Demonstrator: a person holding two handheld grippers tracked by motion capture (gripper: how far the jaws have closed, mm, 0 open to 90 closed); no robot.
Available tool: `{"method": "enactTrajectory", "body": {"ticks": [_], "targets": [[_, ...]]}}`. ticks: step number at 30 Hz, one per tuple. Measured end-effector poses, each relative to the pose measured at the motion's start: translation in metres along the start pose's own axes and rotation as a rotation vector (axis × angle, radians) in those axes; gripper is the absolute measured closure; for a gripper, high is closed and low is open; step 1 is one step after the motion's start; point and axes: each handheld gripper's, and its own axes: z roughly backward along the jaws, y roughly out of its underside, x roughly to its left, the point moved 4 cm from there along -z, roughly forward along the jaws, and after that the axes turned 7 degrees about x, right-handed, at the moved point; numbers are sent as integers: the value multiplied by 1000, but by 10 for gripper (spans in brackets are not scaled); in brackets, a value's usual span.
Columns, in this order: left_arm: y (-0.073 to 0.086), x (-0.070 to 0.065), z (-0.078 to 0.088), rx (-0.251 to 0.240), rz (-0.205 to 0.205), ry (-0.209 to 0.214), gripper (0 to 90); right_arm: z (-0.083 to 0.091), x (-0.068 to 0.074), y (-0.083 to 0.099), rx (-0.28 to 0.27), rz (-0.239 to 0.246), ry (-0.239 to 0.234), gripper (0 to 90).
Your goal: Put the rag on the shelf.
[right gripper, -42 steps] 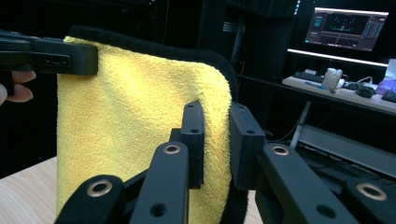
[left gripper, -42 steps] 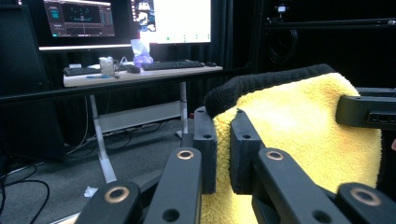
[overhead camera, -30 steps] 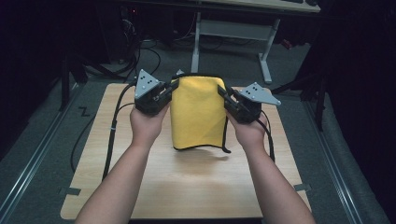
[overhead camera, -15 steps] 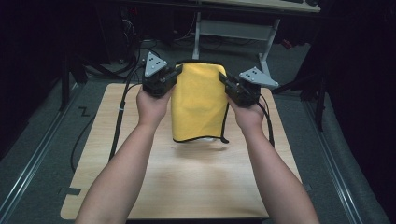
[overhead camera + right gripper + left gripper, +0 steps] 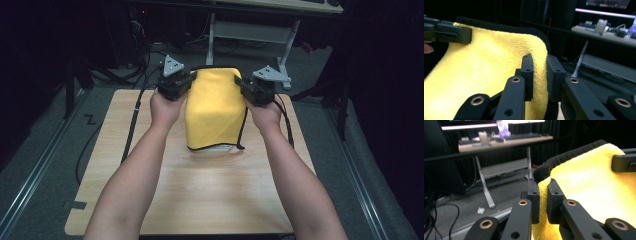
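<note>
No brand, label or legible writing is seen on the yellow towel (image 5: 215, 107), which is edged in black. The towel is held up over the far half of the tabletop (image 5: 200, 195), its lower hem hanging just above the wood. Its upper left corner is pinched between the narrowly closed jaws of the left hand-held gripper (image 5: 186, 84), and its upper right corner is clamped likewise by the right hand-held gripper (image 5: 245, 89).
</note>
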Motion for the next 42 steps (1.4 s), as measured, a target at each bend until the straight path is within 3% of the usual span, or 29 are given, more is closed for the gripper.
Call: {"method": "enactTrajectory", "body": {"ticks": [20, 26, 31, 42], "targets": [[62, 8, -32, 201, 78, 87, 843, -32, -11, 56, 160, -22, -85, 786], [79, 9, -34, 218, 114, 111, 843, -37, -10, 68, 183, -28, -100, 786], [92, 10, -36, 229, 143, 135, 842, -40, -9, 77, 195, -63, -117, 786], [113, 8, -37, 247, 172, 160, 840, -44, -8, 99, 219, -120, -136, 783]]}}
